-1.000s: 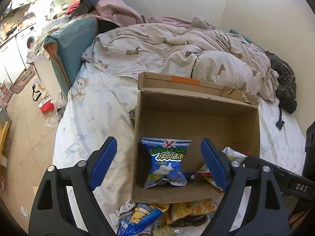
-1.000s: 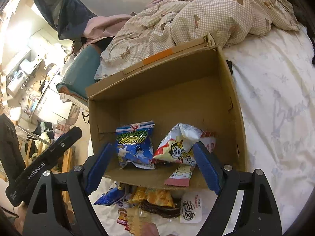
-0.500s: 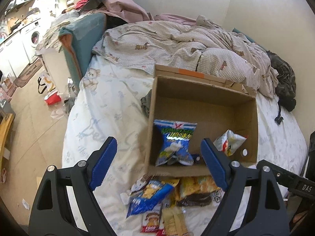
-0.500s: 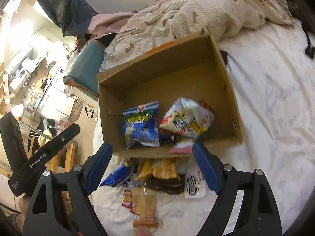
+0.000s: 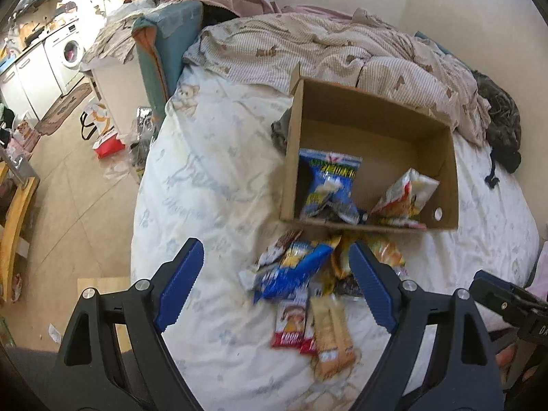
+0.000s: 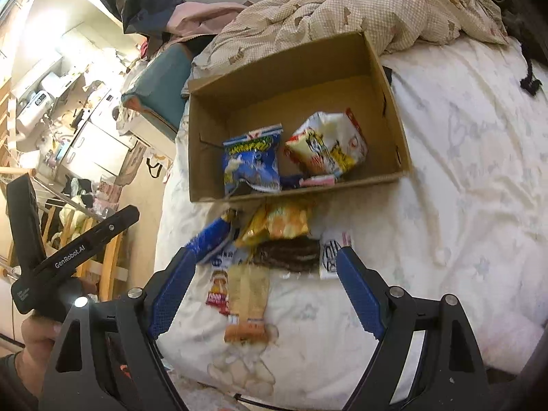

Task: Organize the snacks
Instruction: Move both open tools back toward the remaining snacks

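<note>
Corrugated cardboard box (image 6: 383,78) on quilted bedsheet (image 6: 462,205), crinkly foil snack packets (image 6: 274,226) before it, both tongs wide, empty.

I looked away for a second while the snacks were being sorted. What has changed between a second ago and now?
Both tools, left and right, drew back from the cardboard box and now hang over the loose snack pile on the bed; nothing was gripped or released. Unchanged: both stay open and empty, and the blue bag and white-and-red bag lie in the box.
</note>
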